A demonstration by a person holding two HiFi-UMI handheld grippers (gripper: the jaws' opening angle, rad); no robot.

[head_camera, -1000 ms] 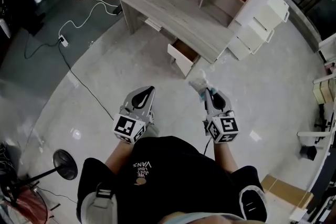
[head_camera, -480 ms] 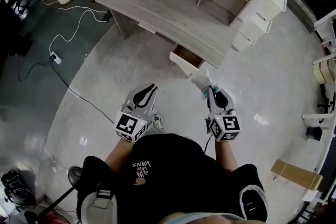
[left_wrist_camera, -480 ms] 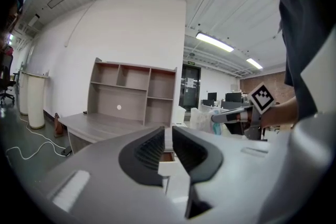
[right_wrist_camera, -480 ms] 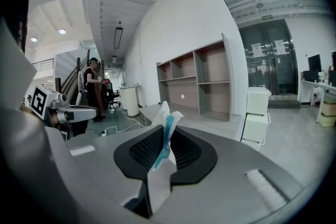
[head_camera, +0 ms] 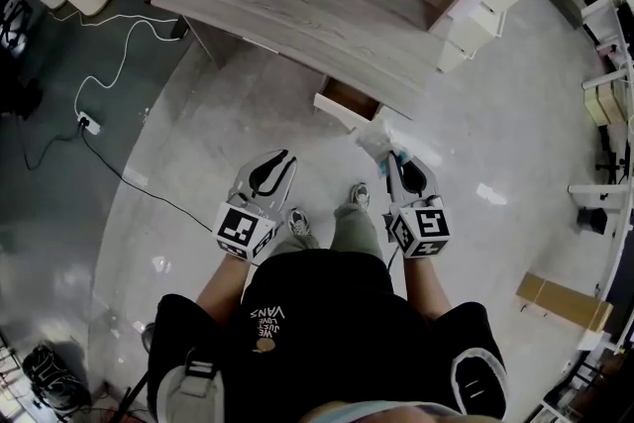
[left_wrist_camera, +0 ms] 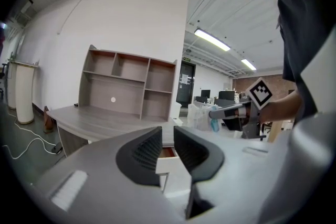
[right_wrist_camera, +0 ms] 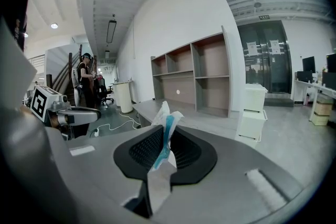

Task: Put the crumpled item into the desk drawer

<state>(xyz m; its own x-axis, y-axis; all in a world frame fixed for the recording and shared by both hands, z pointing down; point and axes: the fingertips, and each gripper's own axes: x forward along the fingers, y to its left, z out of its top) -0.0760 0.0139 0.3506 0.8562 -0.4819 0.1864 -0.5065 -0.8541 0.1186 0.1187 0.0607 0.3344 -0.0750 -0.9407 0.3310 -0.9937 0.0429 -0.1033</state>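
Me at the remote controls: the desk drawer (head_camera: 347,104) stands pulled out from under the front edge of the grey desk (head_camera: 287,10), near the desk's right end. Its white front faces the floor space where the person stands, and its brown inside shows, though I cannot make out any contents. The crumpled item (head_camera: 376,142), white with a blue strip, is clamped between the jaws of the right gripper (head_camera: 395,160) and sticks out past their tips, in the air just beside the drawer's right front corner, not inside it. The right gripper view shows the same wad (right_wrist_camera: 166,122) pinched flat between the ribbed pads. The left gripper (head_camera: 281,158) hangs level with its partner, well apart from the desk; its jaws are opening, a narrow gap between them with nothing in it, and the drawer front (left_wrist_camera: 167,157) shows far off through that gap. A white cabinet (head_camera: 480,15) stands off the desk's right end. Compared with a second ago, the desk sits higher in the head view, the item is nearer the drawer, a leg and shoes (head_camera: 355,196) have appeared between the grippers, and the left jaws have parted.
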